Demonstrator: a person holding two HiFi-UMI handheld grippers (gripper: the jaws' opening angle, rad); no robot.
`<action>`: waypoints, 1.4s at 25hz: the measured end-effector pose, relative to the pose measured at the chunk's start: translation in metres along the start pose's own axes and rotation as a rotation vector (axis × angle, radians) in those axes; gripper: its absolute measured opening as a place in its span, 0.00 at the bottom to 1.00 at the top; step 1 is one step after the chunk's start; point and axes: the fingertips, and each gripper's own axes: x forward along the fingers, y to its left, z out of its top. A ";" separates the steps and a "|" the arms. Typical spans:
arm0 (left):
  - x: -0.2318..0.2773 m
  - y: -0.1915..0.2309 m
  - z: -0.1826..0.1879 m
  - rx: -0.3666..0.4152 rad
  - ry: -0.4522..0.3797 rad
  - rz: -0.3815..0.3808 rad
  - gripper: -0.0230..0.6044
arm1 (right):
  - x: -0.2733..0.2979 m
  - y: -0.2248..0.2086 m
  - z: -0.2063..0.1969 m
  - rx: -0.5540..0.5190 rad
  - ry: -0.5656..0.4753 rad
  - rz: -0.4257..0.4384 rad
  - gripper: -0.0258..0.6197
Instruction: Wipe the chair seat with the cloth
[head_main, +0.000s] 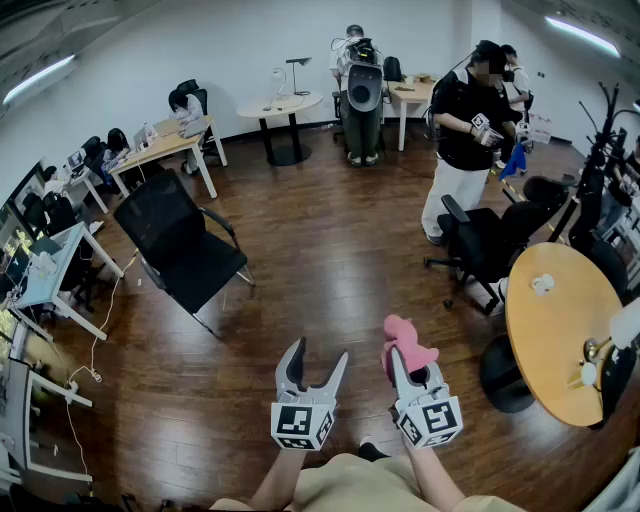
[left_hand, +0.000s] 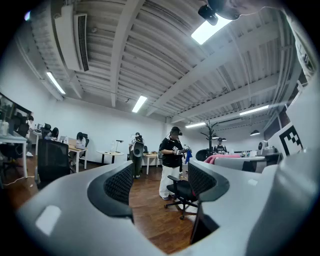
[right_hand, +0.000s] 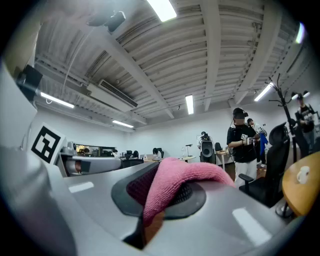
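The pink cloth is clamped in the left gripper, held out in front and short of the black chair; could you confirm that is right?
Not quite: the pink cloth is clamped in the right gripper, not the left, as the right gripper view shows; the left gripper stands open and empty. It is indeed short of the black chair.

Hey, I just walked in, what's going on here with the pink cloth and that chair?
A person holds tongs in each hand. The right tongs are clamped on a pink cloth, and the left tongs are open and empty. The black chair stands ahead and to the left on the wooden floor, apart from the cloth, so wiping its seat has not begun. Another person stands farther back in the room.
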 end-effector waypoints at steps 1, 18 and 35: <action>0.008 -0.002 0.001 0.003 0.001 0.011 0.55 | 0.004 -0.011 0.002 -0.043 0.001 -0.002 0.06; 0.133 0.147 -0.007 -0.018 -0.018 0.158 0.53 | 0.213 -0.007 -0.029 -0.118 0.050 0.205 0.06; 0.155 0.454 -0.010 -0.071 -0.002 0.575 0.52 | 0.512 0.124 -0.039 -0.029 0.104 0.609 0.06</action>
